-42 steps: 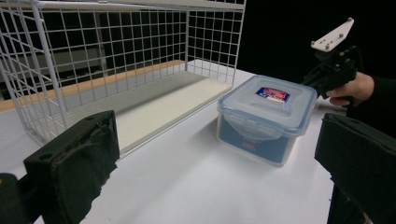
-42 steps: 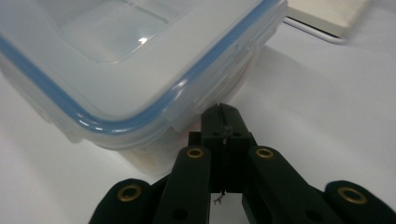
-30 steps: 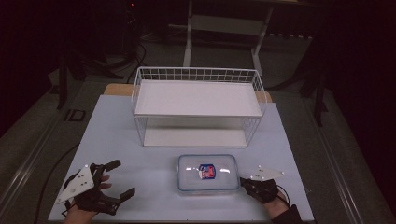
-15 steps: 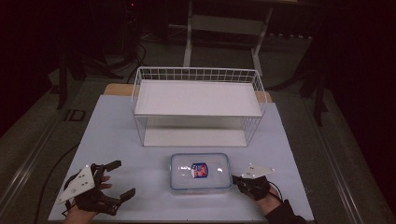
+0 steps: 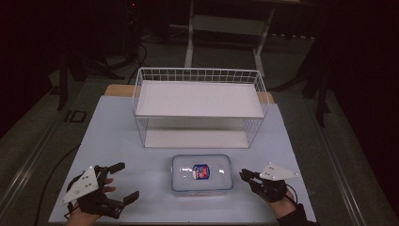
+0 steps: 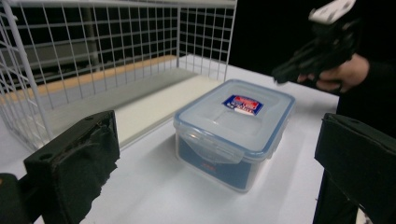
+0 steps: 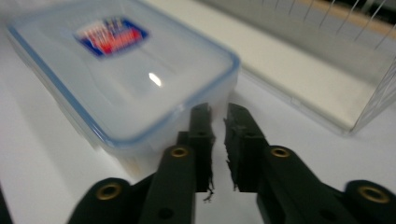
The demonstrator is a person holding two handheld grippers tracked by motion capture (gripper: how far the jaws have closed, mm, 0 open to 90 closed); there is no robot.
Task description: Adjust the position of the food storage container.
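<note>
**Inspector A:** Largest first. What stands ahead of the tools?

**Inspector B:** A white table [image 5: 117, 127], and on it a white wire basket shelf [image 5: 200, 96], well beyond both grippers. Its lower board lies just behind the container, on the side away from the hands.

**Inspector A:** And the container?

**Inspector B:** A clear plastic container [image 5: 202, 173] with a blue-rimmed lid, shut, with a red and blue label [image 5: 202, 171] at its middle. It rests flat on the table between the two grippers, nearer the right one.

**Inspector A:** Left gripper?

**Inspector B:** The left gripper [image 5: 122, 181] sits low at the container's left, well apart from it. Its jaws stand wide apart with nothing between them. In the left gripper view the container lies ahead in the gap, untouched.

**Inspector A:** Right gripper?

**Inspector B:** The right gripper [image 5: 244, 175] is just beside the container's right end, tips pointing at it. Its jaws have just been opening. In the right gripper view a narrow slit shows between the pads [image 7: 201, 135], nothing clamped in it, and the container's corner sits just ahead of the tips. Whether the tips touch the wall, I cannot tell.
</note>
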